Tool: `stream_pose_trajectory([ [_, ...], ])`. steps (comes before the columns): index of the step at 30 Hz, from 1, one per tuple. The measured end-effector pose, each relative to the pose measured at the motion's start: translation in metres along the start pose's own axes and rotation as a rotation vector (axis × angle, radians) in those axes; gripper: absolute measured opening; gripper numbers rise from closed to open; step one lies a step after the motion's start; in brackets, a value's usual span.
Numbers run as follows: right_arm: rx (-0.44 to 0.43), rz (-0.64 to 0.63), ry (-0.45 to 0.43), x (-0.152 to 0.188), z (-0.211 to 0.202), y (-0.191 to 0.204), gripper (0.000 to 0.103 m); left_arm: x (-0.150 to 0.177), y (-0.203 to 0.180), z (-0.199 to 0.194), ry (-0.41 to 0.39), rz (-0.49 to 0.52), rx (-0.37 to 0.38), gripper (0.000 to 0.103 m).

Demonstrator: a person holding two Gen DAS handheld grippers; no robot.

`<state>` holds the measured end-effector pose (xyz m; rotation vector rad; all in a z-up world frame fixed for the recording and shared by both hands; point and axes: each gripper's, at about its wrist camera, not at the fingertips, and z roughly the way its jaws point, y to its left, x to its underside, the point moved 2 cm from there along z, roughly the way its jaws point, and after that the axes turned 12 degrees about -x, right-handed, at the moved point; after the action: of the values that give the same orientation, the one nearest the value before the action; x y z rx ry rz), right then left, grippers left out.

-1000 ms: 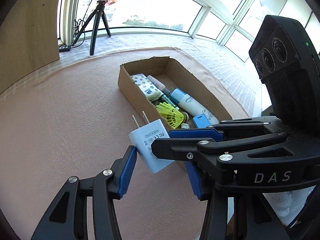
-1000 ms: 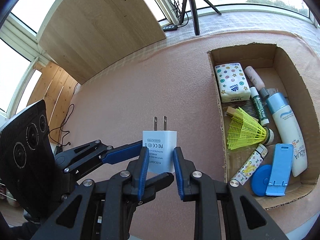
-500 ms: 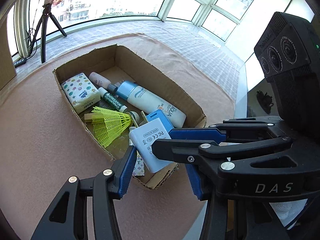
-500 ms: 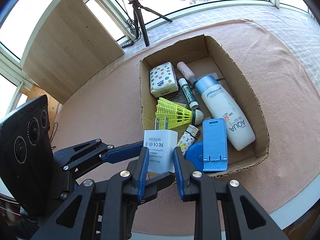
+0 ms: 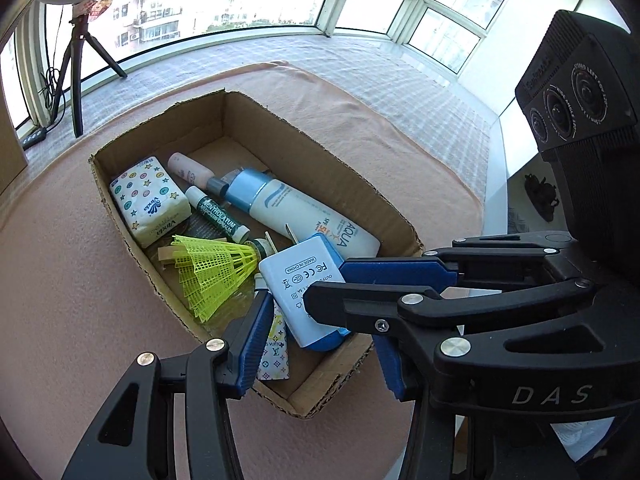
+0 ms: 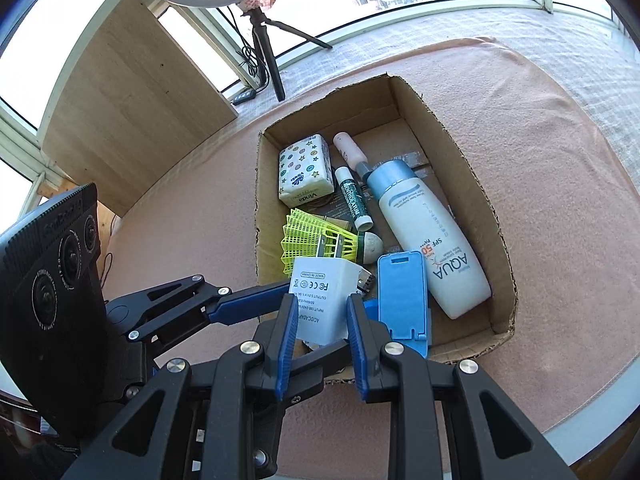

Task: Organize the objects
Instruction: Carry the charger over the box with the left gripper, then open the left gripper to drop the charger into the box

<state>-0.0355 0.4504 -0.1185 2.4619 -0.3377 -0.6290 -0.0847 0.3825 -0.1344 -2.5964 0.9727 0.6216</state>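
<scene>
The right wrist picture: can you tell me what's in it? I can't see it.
The right tool and the left tool together pinch a white plug charger over the near end of a cardboard box. Inside lie a sunscreen bottle, a yellow shuttlecock, a tissue pack and a blue phone stand.

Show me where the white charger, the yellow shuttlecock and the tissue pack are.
white charger (image 6: 320, 300), right wrist view, printed face.
yellow shuttlecock (image 5: 212, 268), left wrist view, mesh skirt.
tissue pack (image 5: 150, 202), left wrist view, top face.

The charger (image 6: 320, 300) has moved over the box (image 6: 472, 168).
</scene>
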Motion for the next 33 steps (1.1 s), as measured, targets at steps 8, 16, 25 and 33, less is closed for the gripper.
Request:
stream_pose_trajectory([
  [8,0.0,-0.001,0.016,-0.001,0.005,-0.002,0.023,0.001,0.004,0.005,0.015,-0.003,0.0,0.052],
  [16,0.022,-0.013,0.016,-0.003,0.007,0.0,0.024,0.001,0.006,0.008,0.037,-0.002,0.013,0.064],
  [25,0.065,0.002,-0.037,-0.007,-0.001,-0.003,0.054,0.003,0.015,0.002,0.027,-0.029,-0.018,0.084],
  [33,0.066,-0.013,-0.048,-0.007,-0.002,0.012,0.054,0.012,0.034,-0.018,0.014,-0.057,-0.048,0.084],
])
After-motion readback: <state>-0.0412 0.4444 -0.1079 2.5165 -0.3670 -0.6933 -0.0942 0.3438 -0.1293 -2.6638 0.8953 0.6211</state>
